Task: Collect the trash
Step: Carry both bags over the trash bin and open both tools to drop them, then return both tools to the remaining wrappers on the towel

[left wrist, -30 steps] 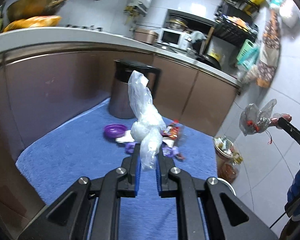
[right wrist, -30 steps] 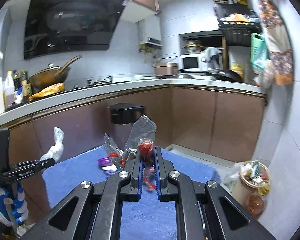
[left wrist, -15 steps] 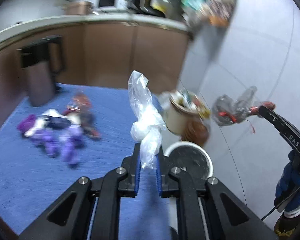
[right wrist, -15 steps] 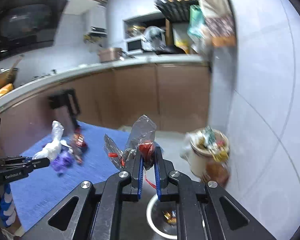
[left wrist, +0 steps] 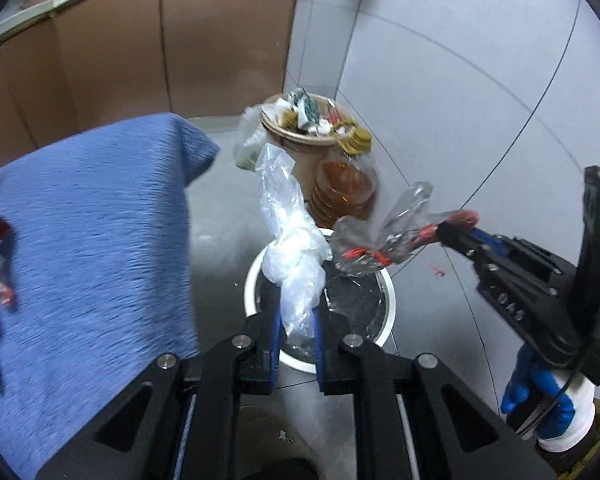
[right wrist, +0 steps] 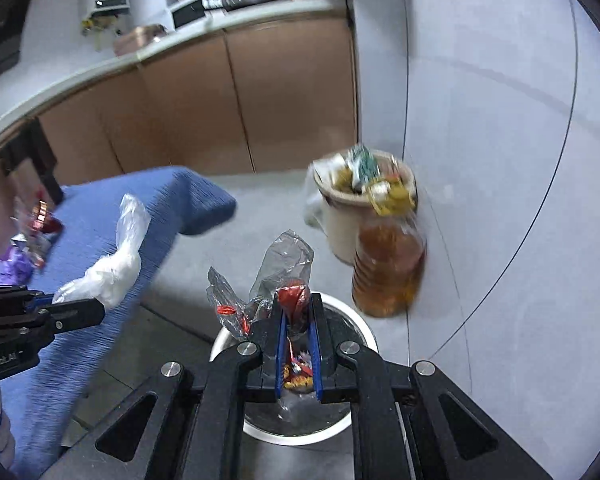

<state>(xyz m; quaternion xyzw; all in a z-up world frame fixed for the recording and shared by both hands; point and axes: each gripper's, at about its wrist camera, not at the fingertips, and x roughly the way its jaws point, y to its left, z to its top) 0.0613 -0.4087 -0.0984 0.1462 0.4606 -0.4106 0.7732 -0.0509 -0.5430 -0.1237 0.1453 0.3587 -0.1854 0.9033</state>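
Both grippers have swung off the blue cloth (left wrist: 92, 216) within the last second and now hang over the white bin (right wrist: 364, 334), so I judge both loads ready to drop. Left gripper (left wrist: 296, 322) is clamped on a white bag (left wrist: 296, 260); right gripper (right wrist: 297, 354) is clamped on a clear wrapper (right wrist: 288, 268) with red scraps. More trash (right wrist: 20, 260) remains on the cloth. Lettering on each gripper body is too small to read surely.
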